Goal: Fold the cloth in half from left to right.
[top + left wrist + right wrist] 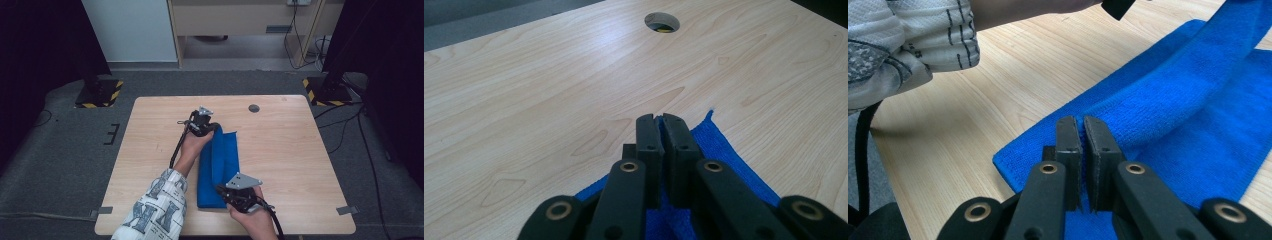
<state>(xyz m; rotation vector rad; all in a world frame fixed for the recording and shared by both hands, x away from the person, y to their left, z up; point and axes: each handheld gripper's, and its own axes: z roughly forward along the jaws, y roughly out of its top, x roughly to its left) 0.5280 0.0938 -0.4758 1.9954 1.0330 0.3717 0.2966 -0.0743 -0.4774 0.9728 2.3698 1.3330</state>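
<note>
The cloth [218, 167], blue, lies lengthwise down the middle of the surface [290, 155], already narrowed into a strip with one long edge lifted in a soft roll. We judge that we are in the middle of a fold: each claw pinches one end of that raised edge. The left claw [209, 131] is closed on the far corner, blue pile showing between its jaws in the left gripper view. The right claw [231, 196] is closed on the near end, the fold bulging just past its tips. Next we would carry both ends sideways together, level and in step, lay the edge flat on the layer below, then let go.
</note>
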